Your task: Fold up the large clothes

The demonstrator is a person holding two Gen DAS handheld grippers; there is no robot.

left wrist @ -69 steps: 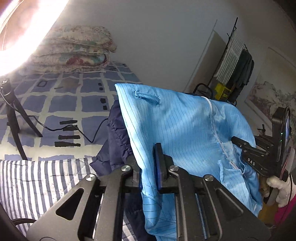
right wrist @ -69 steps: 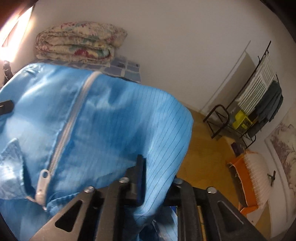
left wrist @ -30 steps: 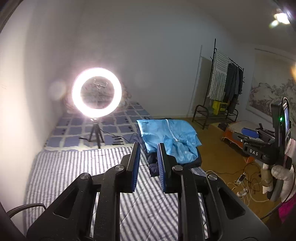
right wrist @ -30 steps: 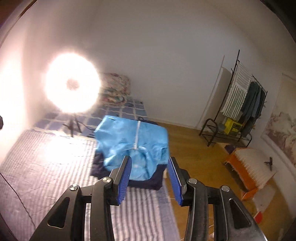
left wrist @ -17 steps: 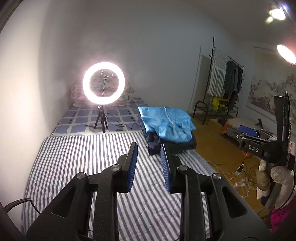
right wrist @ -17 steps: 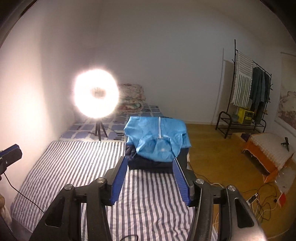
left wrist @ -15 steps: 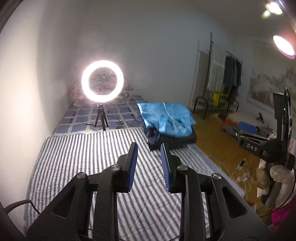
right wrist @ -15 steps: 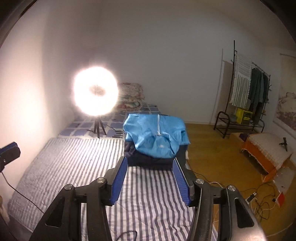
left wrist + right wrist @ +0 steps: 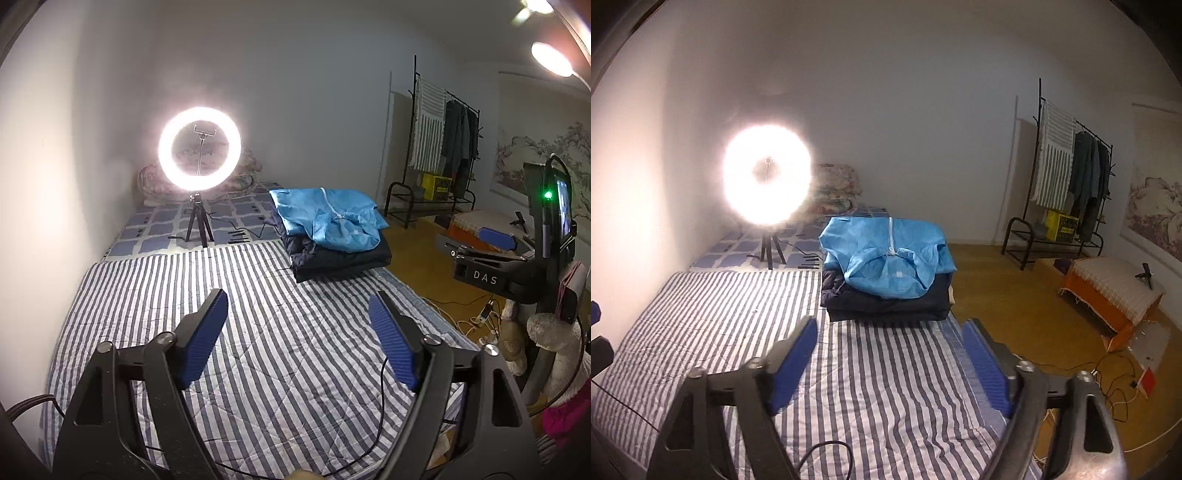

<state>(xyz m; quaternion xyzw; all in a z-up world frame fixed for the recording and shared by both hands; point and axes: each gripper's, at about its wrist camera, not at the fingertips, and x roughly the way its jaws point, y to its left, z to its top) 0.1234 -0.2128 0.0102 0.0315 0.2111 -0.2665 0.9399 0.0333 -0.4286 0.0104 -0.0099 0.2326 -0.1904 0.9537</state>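
Both the left tongs (image 9: 297,314) and right tongs (image 9: 890,343) hang released, gripping nothing, above the striped bed (image 9: 258,332). At twelve o'clock the folded light-blue garment (image 9: 886,262) lies atop a folded dark garment (image 9: 886,306); a glowing ring light (image 9: 200,148) stands at ten o'clock

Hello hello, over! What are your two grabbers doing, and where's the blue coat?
Left gripper open, empty. Right gripper open, empty. Blue coat folded atop dark clothes on the bed. Nothing in the way.
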